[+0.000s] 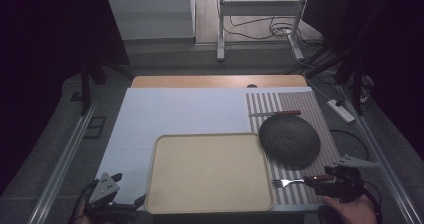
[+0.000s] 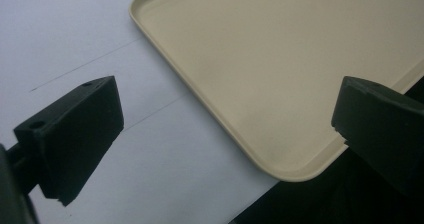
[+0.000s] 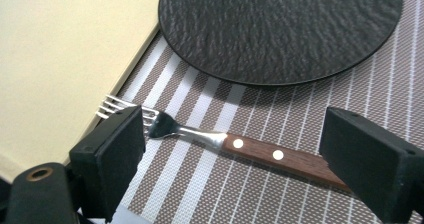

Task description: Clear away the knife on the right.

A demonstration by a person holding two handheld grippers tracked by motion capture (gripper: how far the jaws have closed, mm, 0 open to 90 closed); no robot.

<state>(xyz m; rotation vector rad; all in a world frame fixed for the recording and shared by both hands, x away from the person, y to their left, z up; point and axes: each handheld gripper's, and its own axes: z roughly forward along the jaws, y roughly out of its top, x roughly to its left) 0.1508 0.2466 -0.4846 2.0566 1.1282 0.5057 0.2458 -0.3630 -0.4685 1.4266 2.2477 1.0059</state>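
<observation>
We read no writing anywhere. We count one beige tray (image 1: 207,171), one dark textured plate (image 1: 289,139), one knife (image 1: 275,113), one wooden-handled fork (image 3: 235,146) on the striped mat (image 1: 322,124). Right gripper (image 3: 250,154) straddles the fork, jaws released; left gripper (image 2: 227,134) gapes at the tray's corner.

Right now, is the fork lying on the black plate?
No, the fork lies on the striped placemat beside the black plate, between the right claw's open jaws.
</observation>
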